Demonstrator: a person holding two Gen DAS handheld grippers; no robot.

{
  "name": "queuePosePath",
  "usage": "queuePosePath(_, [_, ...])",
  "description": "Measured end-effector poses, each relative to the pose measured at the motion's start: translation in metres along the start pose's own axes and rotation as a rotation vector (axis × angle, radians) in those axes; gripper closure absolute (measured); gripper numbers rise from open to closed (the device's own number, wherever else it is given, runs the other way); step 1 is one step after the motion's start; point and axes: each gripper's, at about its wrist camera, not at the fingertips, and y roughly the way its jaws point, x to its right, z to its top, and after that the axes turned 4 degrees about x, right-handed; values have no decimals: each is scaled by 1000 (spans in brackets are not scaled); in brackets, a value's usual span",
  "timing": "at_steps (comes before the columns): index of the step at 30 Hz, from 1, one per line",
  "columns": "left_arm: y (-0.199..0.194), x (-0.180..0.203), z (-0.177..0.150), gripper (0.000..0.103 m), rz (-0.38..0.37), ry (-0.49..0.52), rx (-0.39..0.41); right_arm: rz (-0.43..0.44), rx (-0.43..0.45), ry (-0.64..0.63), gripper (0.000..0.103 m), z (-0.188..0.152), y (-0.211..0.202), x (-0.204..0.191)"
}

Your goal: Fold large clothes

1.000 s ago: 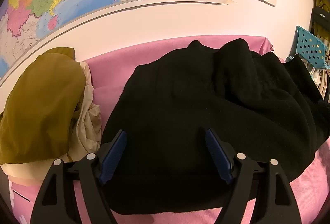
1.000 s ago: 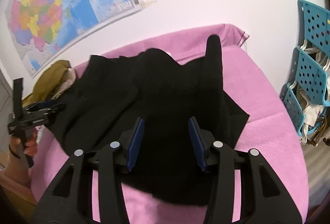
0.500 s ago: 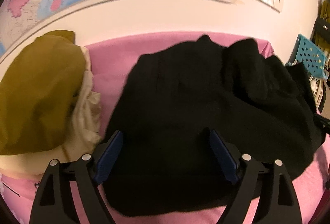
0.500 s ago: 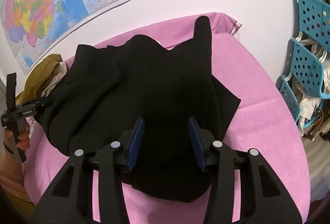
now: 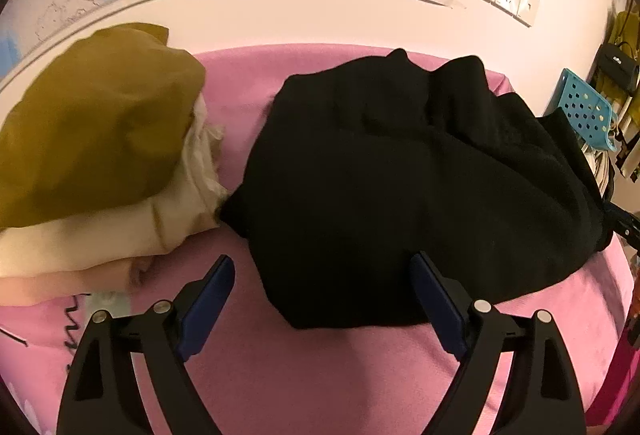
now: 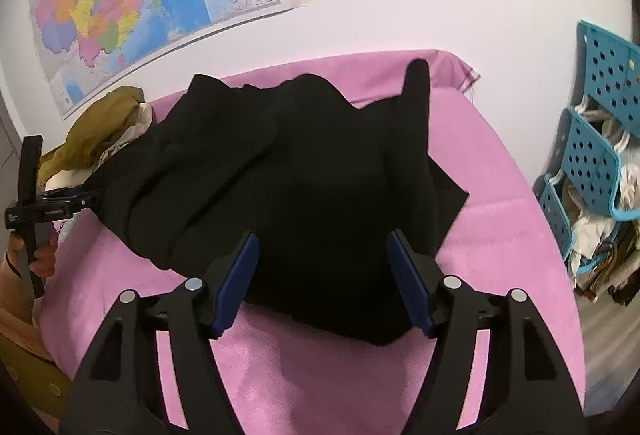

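Black garment [image 5: 420,187] lay bunched on the pink cover [image 5: 320,375], mid-surface, one narrow part [image 6: 418,83] reaching toward the wall. Left gripper [image 5: 322,299] had just been opening; jaws stood wide over the garment's near left corner, pads off the cloth, holding nothing. Right gripper [image 6: 324,275] had also just been opening; jaws spread over the near edge, cloth between them but not pinched. Olive and cream clothes [image 5: 100,139] were piled at the left, just touching the garment.
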Motion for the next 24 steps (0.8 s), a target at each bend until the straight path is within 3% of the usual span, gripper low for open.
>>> queuePosePath(1, [7,0,0,24,-19,-4,-11,-5,-10,6,25,-3,2,2])
queuePosePath(2, [13,-1,1,29,-49,-16,-24,-7,-29,5,25,-6,7,3])
queuePosePath(6, [21,0,5,38,-72,-39,-26,8,-41,20,36,-9,17,7])
queuePosePath(10, [15,1,5,40,-73,-53,-32,26,-30,31,76,-3,11,9])
queuePosePath(12, [11,-1,4,40,-78,-61,-30,51,-21,67,78,0,6,14])
queuePosePath(14, [7,-1,2,36,-73,-56,-26,37,-38,64,76,0,6,13])
queuePosePath(16, [6,0,3,29,-48,-51,-23,-43,-31,49,55,1,2,7])
queuePosePath(18, [1,0,0,28,-48,-38,-15,-76,25,35,49,6,-12,1])
queuePosePath(21, [-3,-3,-3,27,-70,-55,-25,-24,84,-54,35,15,-29,-26])
queuePosePath(24, [-7,-7,-8,24,-90,-76,-25,79,47,-260,29,16,-24,-82])
